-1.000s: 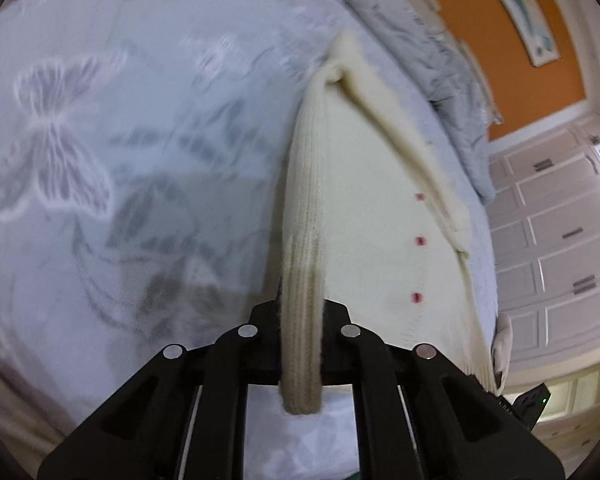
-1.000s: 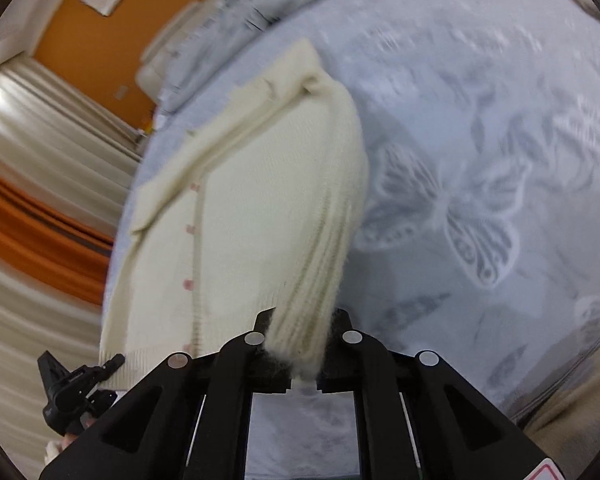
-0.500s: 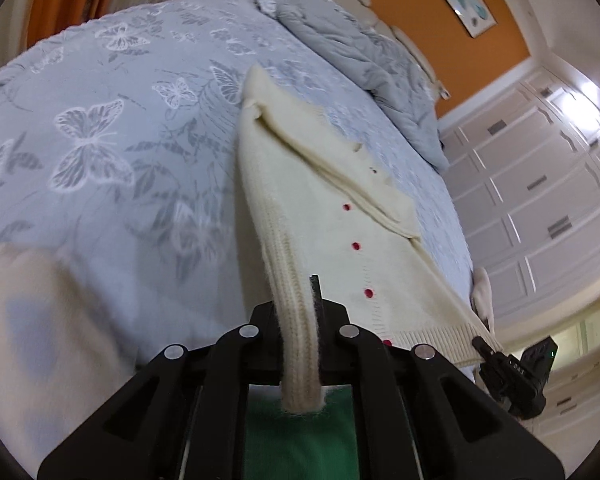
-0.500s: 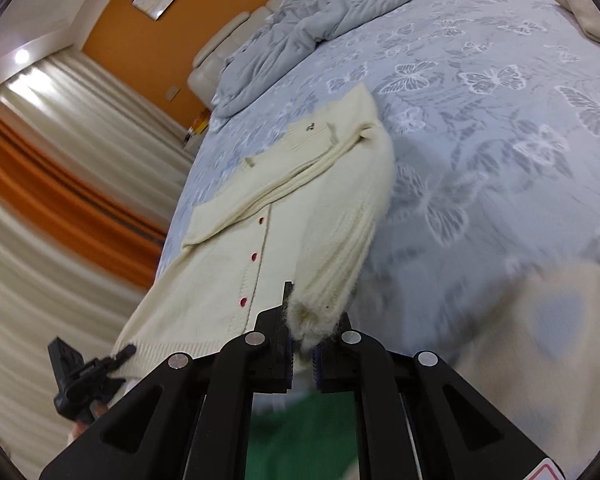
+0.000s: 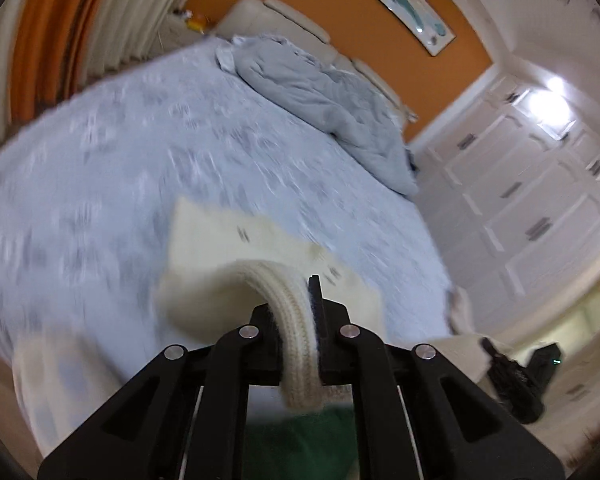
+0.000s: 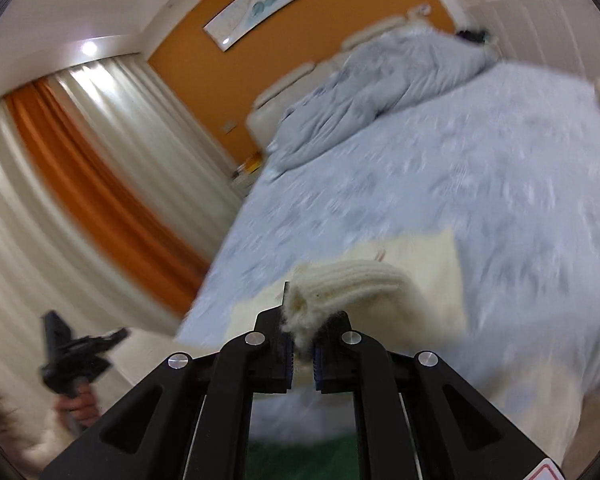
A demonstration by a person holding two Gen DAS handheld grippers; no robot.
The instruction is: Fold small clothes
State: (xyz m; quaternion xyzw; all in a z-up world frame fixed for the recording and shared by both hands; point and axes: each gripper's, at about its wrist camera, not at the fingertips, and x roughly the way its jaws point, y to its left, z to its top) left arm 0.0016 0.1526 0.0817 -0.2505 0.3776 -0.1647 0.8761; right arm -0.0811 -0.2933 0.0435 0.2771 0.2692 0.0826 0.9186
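A small cream knit cardigan (image 5: 236, 256) lies on the bed, its near part lifted off the cover. My left gripper (image 5: 299, 330) is shut on a ribbed cream sleeve edge that arches up between its fingers. My right gripper (image 6: 300, 338) is shut on the other ribbed edge of the cardigan (image 6: 412, 280), held above the near side of the bed. Both views are blurred by motion. The other gripper shows at the edge of each view: the right one (image 5: 512, 376) in the left wrist view, the left one (image 6: 76, 356) in the right wrist view.
The bed has a pale blue butterfly-print cover (image 5: 140, 152). A crumpled grey duvet (image 5: 324, 96) lies near the cream headboard (image 5: 284, 12). White wardrobe doors (image 5: 532, 200) stand on one side, orange and cream curtains (image 6: 80, 184) on the other. A green patch (image 5: 300, 440) shows below the grippers.
Both grippers have risen and pulled back toward the near edge, lifting the cardigan's lower part so it doubles over. The views now tilt up toward the headboard and walls.
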